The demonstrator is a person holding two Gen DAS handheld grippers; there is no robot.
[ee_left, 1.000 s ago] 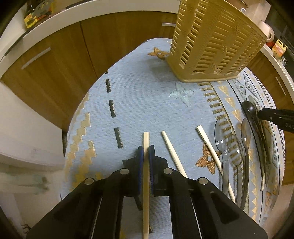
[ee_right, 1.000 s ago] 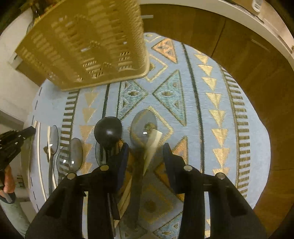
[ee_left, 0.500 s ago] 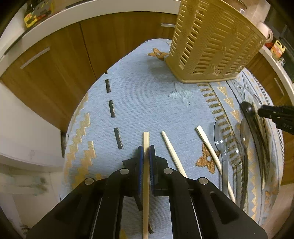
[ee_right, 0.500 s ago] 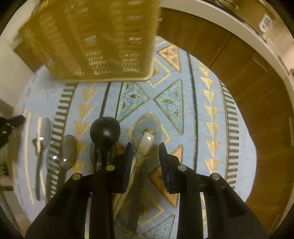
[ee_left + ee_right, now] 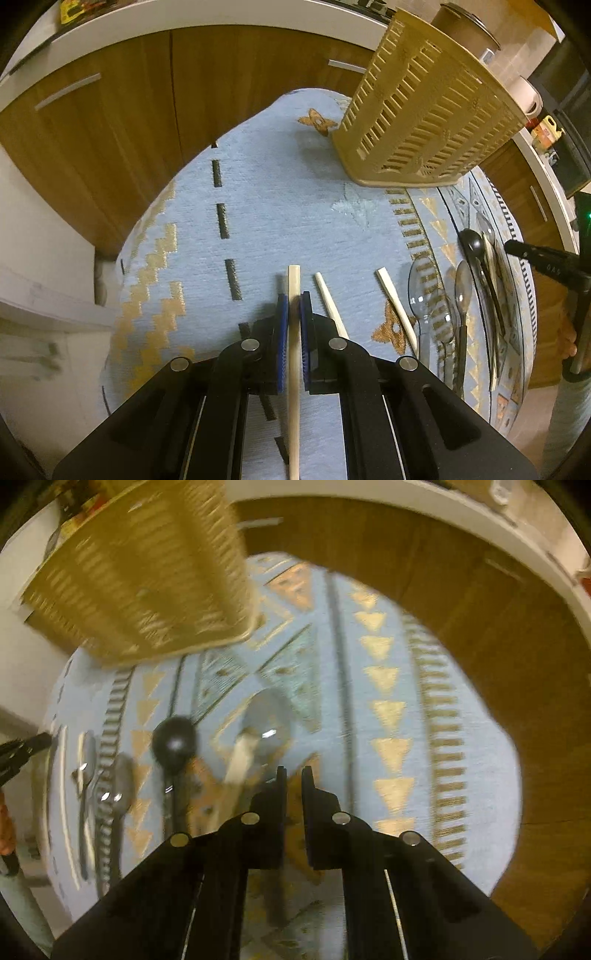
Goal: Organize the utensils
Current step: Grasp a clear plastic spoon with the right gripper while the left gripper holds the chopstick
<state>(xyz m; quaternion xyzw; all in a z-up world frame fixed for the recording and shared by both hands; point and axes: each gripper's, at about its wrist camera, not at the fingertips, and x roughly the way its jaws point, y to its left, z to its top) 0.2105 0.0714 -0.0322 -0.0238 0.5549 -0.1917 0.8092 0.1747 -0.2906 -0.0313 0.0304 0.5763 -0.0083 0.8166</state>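
The left gripper [image 5: 294, 299] still pinches the flat pale wooden stick [image 5: 294, 332] between its blue pads, unmoved over the last second. The right gripper [image 5: 293, 775] has changed: its jaws, spread around a clear plastic spoon [image 5: 264, 723] a second ago, are now nearly pressed together with a narrow gap. The blurred view does not show whether they hold anything; the spoon's bowl shows just left of the tips. If the grasp missed, that pick needs repeating. Beyond the stick lie two more wooden sticks [image 5: 330, 308], clear spoons [image 5: 421, 291] and a black plastic spoon [image 5: 471, 242]. Farthest stands the tan slotted plastic basket [image 5: 424, 122], unobstructed on the blue patterned cloth [image 5: 280, 206].
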